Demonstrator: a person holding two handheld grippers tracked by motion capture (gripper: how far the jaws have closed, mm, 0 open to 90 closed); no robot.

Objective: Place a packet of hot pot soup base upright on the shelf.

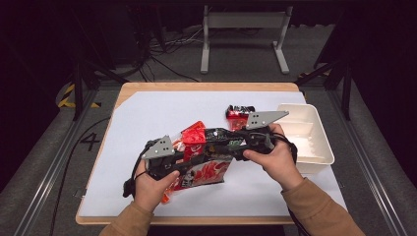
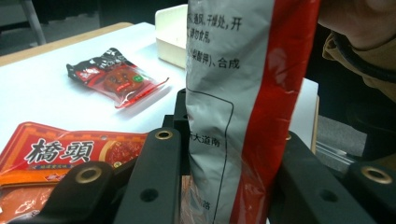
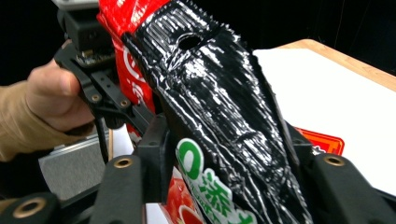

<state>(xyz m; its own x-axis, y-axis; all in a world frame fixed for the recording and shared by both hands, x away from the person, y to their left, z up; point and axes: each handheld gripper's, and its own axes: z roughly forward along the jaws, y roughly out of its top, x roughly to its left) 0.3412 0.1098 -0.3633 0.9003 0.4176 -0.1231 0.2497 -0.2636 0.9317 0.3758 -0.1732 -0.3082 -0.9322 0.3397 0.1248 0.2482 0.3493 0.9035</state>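
Note:
A red, white and black snack bag [image 1: 209, 172] is held up over the white mat between both grippers. My left gripper [image 1: 184, 147] is shut on it; in the left gripper view the jaws [image 2: 229, 140] clamp the bag's grey printed back [image 2: 219, 93] and red edge. From the right, my right gripper [image 1: 219, 137] is shut on the bag's black sealed top [image 3: 219, 93], which fills the gap between its jaws [image 3: 224, 140]. In the right gripper view the person's other hand [image 3: 51, 98] and the left gripper sit just behind the bag.
A flat orange-red packet [image 2: 60, 154] lies on the mat under the bag. A small red and black packet [image 1: 239, 114] lies farther back. A white divided tray [image 1: 314, 147] stands at the right edge of the table. The mat's far left [image 1: 147, 108] is bare.

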